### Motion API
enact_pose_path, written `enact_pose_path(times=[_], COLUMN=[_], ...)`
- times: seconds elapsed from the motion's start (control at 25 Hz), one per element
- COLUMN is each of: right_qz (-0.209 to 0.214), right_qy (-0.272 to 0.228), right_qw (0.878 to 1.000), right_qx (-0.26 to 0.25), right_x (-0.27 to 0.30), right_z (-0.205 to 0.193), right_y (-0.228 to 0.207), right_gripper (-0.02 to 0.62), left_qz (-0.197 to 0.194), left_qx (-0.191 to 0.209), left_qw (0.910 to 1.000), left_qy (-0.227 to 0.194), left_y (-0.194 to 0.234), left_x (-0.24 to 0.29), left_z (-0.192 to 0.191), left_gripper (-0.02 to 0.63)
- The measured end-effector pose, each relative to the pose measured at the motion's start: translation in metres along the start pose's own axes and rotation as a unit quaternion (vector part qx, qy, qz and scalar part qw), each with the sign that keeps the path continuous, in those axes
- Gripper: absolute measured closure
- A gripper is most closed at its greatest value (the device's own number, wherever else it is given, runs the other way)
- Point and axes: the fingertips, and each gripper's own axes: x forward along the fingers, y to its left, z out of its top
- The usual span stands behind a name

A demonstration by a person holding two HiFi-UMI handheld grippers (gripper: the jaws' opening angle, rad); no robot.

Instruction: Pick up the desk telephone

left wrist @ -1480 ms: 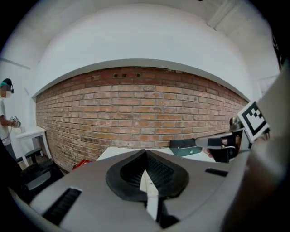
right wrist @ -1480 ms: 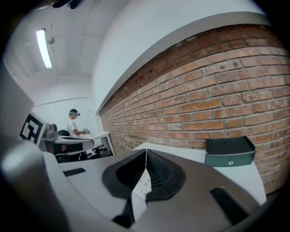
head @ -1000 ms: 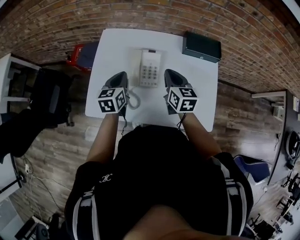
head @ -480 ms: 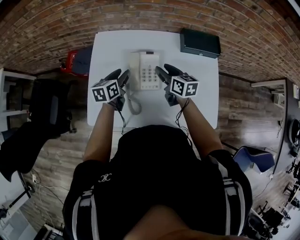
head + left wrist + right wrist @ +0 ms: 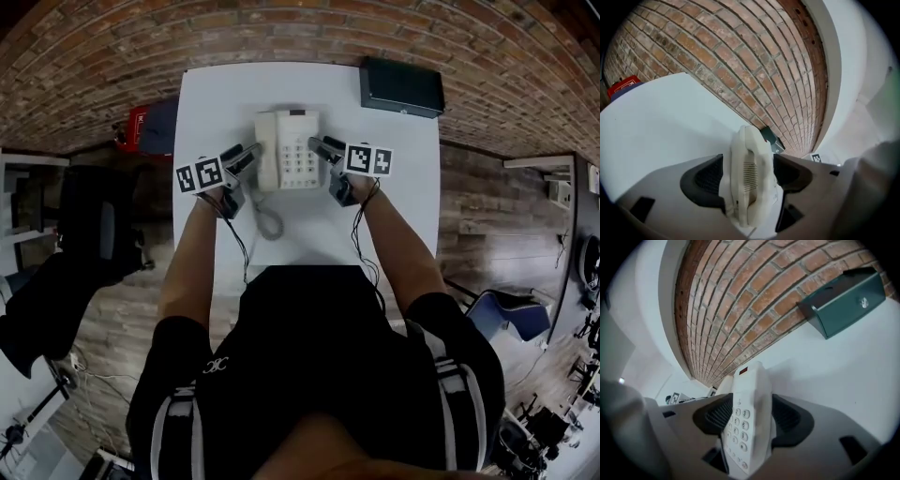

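A white desk telephone (image 5: 291, 150) with handset and keypad lies on the white table (image 5: 216, 94). In the head view my left gripper (image 5: 249, 156) is at the phone's left side and my right gripper (image 5: 321, 147) at its right side. The left gripper view has the handset side of the phone (image 5: 751, 164) between the jaws of the left gripper (image 5: 749, 177), which are opening. The right gripper view has the keypad side (image 5: 746, 399) between the jaws of the right gripper (image 5: 750, 419), also opening. The pads straddle the phone's edges, and I see no firm press on them.
A dark green box (image 5: 401, 87) sits at the table's far right corner, also in the right gripper view (image 5: 843, 301). The phone's coiled cord (image 5: 267, 217) trails toward me. A red object (image 5: 136, 127) lies off the table's left edge. A brick wall stands behind the table.
Both grippers came down and forward from in front of the phone to its two sides. Their jaws went from shut to spread, and both grippers rolled so the marker cubes face differently.
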Motion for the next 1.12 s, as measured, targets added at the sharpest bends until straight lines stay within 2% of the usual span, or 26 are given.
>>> enact_pose_path(times=[0.12,0.28,0.44,0.68,0.8,0.92,1.12], right_qz=[0.027,0.037,0.055,0.078,0.075,0.071,0.059], right_qy=[0.002,0.033,0.081,0.131,0.160,0.166,0.156], right_qw=[0.999,0.998,0.995,0.987,0.983,0.982,0.985], right_qx=[0.028,0.028,0.016,0.046,0.046,0.049,0.040], right_x=[0.004,0.014,0.024,0.032,0.037,0.038,0.035], right_z=[-0.001,-0.004,-0.013,-0.018,-0.022,-0.022,-0.022], right_y=[-0.005,-0.011,-0.006,-0.005,-0.005,-0.006,-0.004], right_gripper=[0.373,0.367,0.365,0.365,0.365,0.365,0.367], left_qz=[-0.030,-0.075,-0.102,-0.142,-0.151,-0.153,-0.133], left_qx=[-0.032,-0.069,-0.081,-0.076,-0.097,-0.107,-0.109], left_qw=[0.9989,0.9942,0.9902,0.9826,0.9787,0.9764,0.9793], left_qy=[0.018,0.036,0.050,0.092,0.099,0.108,0.107], left_y=[0.005,0.008,0.007,-0.003,-0.001,0.000,-0.001], left_x=[0.010,0.020,0.023,0.036,0.040,0.042,0.042], left_z=[-0.005,-0.008,-0.009,-0.016,-0.012,-0.011,-0.012], left_gripper=[0.288,0.273,0.272,0.267,0.268,0.267,0.268])
